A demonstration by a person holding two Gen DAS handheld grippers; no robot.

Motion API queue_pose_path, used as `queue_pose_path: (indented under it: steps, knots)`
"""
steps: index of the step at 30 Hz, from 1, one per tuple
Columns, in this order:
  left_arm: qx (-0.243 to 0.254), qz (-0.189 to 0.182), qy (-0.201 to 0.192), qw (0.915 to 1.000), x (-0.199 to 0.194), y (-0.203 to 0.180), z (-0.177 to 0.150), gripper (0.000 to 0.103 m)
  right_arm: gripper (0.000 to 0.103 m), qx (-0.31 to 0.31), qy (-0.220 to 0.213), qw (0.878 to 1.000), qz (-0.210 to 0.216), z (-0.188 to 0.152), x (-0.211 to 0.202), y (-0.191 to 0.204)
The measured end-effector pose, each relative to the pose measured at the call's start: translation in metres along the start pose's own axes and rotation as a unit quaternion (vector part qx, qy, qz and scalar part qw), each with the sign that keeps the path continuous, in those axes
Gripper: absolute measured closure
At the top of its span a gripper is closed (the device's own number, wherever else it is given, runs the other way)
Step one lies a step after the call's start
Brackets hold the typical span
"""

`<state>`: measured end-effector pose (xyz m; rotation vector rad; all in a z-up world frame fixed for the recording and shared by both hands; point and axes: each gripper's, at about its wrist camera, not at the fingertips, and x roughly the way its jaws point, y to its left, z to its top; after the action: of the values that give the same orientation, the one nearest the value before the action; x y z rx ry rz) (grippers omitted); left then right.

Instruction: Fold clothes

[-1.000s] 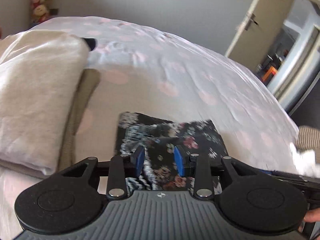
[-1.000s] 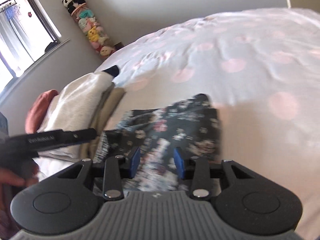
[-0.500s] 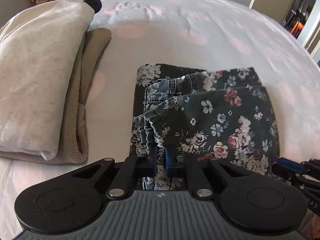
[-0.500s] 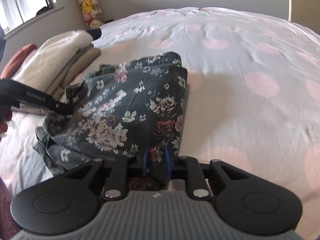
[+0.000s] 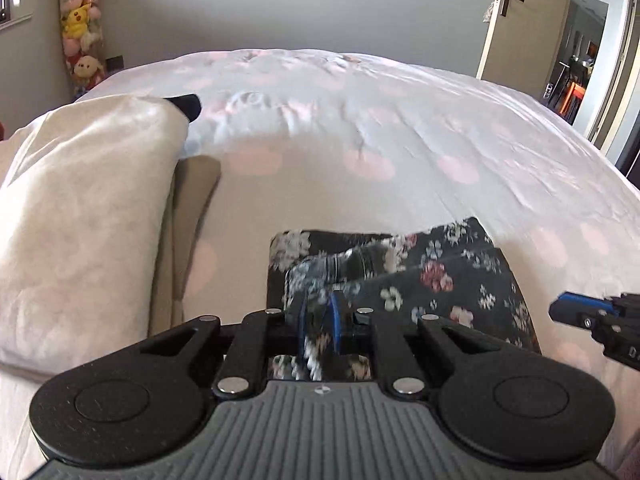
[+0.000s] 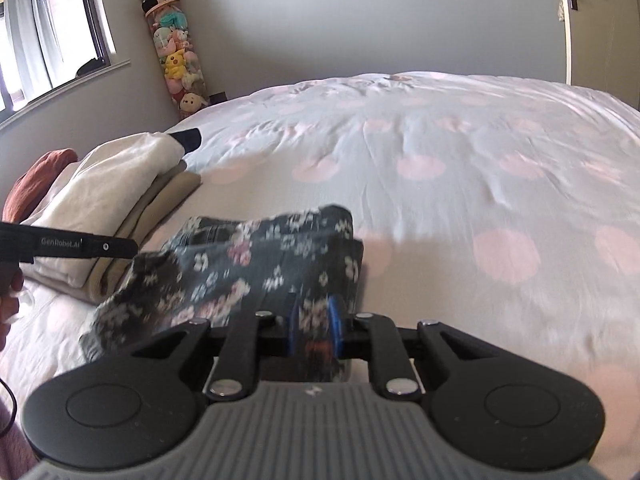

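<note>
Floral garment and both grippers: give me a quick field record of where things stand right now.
garment: dark floral garment, folded, on the spotted bedspread
left gripper: jaws shut on the garment's near edge
right gripper: jaws have just been closing, now pinching the garment's near right corner
neighbouring pile: folded cream and tan clothes, left of the garment, apart from it
background: column of plush toys in the corner

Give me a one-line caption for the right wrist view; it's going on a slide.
Right gripper shut on the folded floral garment on a polka-dot bed.
</note>
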<state>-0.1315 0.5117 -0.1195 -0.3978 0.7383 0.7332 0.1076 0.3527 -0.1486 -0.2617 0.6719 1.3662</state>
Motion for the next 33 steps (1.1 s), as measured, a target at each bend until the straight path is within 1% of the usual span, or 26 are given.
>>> queue_pose_path:
  steps: [1, 3, 8, 11, 14, 16, 18, 20, 21, 22, 24, 25, 26, 27, 28, 31, 33]
  knots:
    - [-0.005, -0.007, 0.001, 1.0000, 0.007, 0.000, 0.001, 0.094, 0.093, -0.003, -0.004, 1.000, -0.003, 0.005, 0.007, -0.001]
    - [-0.015, -0.019, 0.008, 0.9997, 0.021, 0.002, 0.001, 0.094, 0.095, -0.006, -0.007, 1.000, 0.000, 0.012, 0.023, -0.003]
    - [-0.021, -0.018, 0.025, 0.9993, 0.044, 0.009, -0.007, 0.094, 0.095, 0.008, 0.011, 1.000, 0.018, 0.012, 0.065, -0.014]
    - [-0.042, -0.025, 0.034, 0.9982, 0.053, 0.016, -0.009, 0.094, 0.095, 0.012, 0.028, 0.999, 0.020, 0.005, 0.084, -0.017]
    - [-0.055, -0.030, 0.038, 0.9973, 0.058, 0.021, -0.010, 0.094, 0.097, -0.017, 0.027, 0.999, 0.020, 0.001, 0.091, -0.014]
    - [-0.057, -0.031, 0.038, 0.9971, 0.057, 0.021, -0.010, 0.094, 0.097, -0.016, 0.027, 0.999, 0.025, 0.001, 0.093, -0.017]
    - [-0.054, -0.029, 0.035, 0.9975, 0.054, 0.019, -0.009, 0.094, 0.098, -0.006, 0.027, 0.999, 0.030, 0.002, 0.093, -0.020]
    - [-0.039, -0.017, 0.026, 0.9987, 0.047, 0.013, -0.007, 0.094, 0.098, 0.004, 0.017, 0.999, 0.030, 0.004, 0.086, -0.020]
    - [-0.026, -0.007, 0.018, 0.9995, 0.040, 0.008, -0.006, 0.094, 0.096, 0.008, 0.011, 0.999, 0.030, 0.005, 0.082, -0.019]
    - [-0.018, -0.001, 0.009, 0.9998, 0.030, 0.003, -0.006, 0.094, 0.095, 0.011, -0.005, 0.999, 0.031, 0.006, 0.073, -0.017]
    - [-0.004, 0.010, -0.005, 0.9999, 0.010, -0.006, -0.007, 0.094, 0.093, -0.005, -0.037, 0.998, 0.046, 0.007, 0.051, -0.008]
    - [-0.008, 0.009, -0.003, 0.9999, 0.001, -0.009, -0.008, 0.094, 0.092, -0.014, -0.051, 0.997, 0.053, 0.007, 0.040, -0.003]
    - [-0.012, 0.008, -0.001, 0.9999, -0.008, -0.011, -0.009, 0.094, 0.091, -0.029, -0.052, 0.997, 0.058, 0.006, 0.032, 0.005]
    - [-0.017, 0.008, 0.002, 0.9998, -0.016, -0.013, -0.010, 0.094, 0.091, -0.043, -0.052, 0.996, 0.063, 0.004, 0.025, 0.013]
    - [-0.020, 0.013, 0.012, 0.9996, -0.022, -0.015, -0.011, 0.094, 0.091, -0.055, -0.044, 0.995, 0.069, 0.000, 0.019, 0.020]
    - [-0.024, 0.033, 0.043, 0.9982, -0.029, -0.019, -0.016, 0.093, 0.091, -0.073, -0.002, 0.994, 0.078, -0.018, 0.012, 0.039]
    - [-0.029, 0.035, 0.072, 0.9964, -0.025, -0.017, -0.020, 0.093, 0.091, -0.079, 0.025, 0.994, 0.077, -0.029, 0.012, 0.047]
